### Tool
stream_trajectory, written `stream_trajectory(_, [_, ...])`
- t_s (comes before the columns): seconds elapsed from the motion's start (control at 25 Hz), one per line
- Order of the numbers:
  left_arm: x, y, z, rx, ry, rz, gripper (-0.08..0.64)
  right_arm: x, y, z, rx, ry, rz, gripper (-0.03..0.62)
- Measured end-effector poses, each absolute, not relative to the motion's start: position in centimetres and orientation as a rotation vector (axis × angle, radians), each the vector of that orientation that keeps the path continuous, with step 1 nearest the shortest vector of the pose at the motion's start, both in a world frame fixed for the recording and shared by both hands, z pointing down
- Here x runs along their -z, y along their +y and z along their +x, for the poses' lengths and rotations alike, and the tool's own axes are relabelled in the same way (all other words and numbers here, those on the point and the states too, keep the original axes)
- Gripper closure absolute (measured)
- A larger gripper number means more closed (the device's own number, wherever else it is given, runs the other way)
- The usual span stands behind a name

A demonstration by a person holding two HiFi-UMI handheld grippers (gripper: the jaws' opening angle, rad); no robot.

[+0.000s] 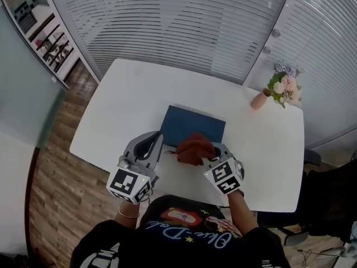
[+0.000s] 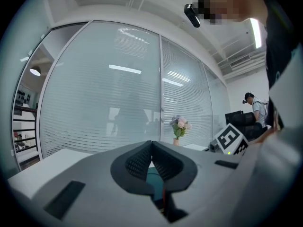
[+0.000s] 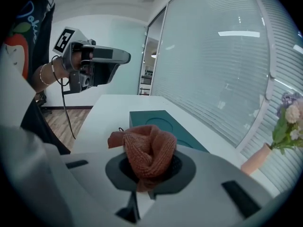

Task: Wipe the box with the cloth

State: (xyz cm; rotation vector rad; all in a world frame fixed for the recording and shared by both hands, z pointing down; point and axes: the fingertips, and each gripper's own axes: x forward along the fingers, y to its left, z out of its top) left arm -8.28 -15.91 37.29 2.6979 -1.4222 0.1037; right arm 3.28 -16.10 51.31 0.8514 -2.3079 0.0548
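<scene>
Left tongs [image 2: 151, 144]: jaws pressed together, gripping nothing, tips by the near left edge of the blue box [image 1: 194, 124]. My right tongs [image 3: 150, 168] are clamped on the bunched red cloth [image 3: 147, 151], at the box's near edge.

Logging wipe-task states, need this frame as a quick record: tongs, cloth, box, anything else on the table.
table: white
box: teal, lying flat mid-table
cloth: reddish knit, bunched, at the box's near edge; contact with the box unclear
right tongs: shut on cloth
left tongs: shut, empty, held up off the table
other: vase of flowers at the far right corner
</scene>
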Motion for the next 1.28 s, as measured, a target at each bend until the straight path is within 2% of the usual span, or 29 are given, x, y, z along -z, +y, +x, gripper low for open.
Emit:
stream_trajectory(0.72, [-37.1,-16.7,-3.8,-0.126,-1.301,2.772,0.557,-51.3,-15.3,9.4,-0.135,-2.27,0.998,0.565])
stream_trajectory(0.96, [-36.8,-17.0,-3.0,-0.132,-1.292,2.786,0.557,-47.8,-14.9,9.2,-0.086,-2.381,1.024,0.565])
stream_trajectory(1.28, [-36.7,-17.2,-2.5,-0.138,-1.287,2.796,0.557,-40.2,-16.0,10.7,-0.058,-2.588,1.287,0.565])
